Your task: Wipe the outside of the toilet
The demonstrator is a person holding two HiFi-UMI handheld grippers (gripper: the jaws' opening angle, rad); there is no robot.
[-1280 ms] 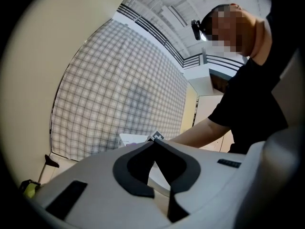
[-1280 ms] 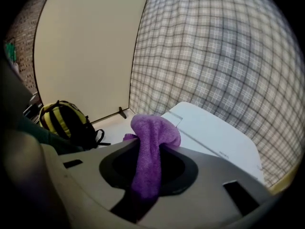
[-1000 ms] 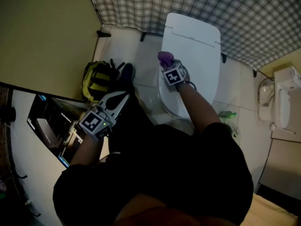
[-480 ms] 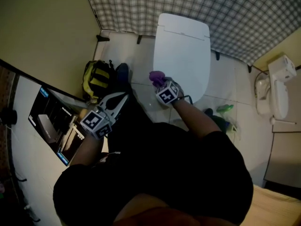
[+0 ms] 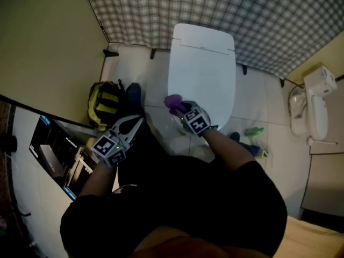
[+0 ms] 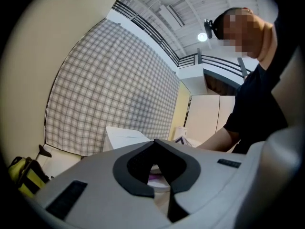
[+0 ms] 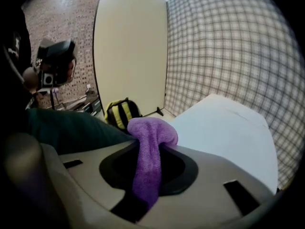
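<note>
Right gripper [image 5: 180,110]: the fingers are clamping a purple cloth [image 7: 148,142], which is bunching above the tips and hanging down between them. In the head view the cloth is pressing against the front-left edge of the toilet [image 5: 203,71]. Left gripper [image 6: 155,144]: the fingers are sitting shut, tips touching, with nothing between them. It is hanging left of the toilet and taking no part.

Progress (judgement): wiping is under way at the front-left rim. No wet marks or streaks are showing, so I am not able to say which faces are done. The lid top, right flank and base are probably remaining.

Containers:
- The toilet lid is lying down, hiding the bowl.
- A yellow-and-black backpack [image 5: 105,102] is sitting on the floor left of the toilet, contents not visible.
- A green-topped bottle [image 5: 252,131] is lying on the floor to the right, fill level unreadable.
</note>
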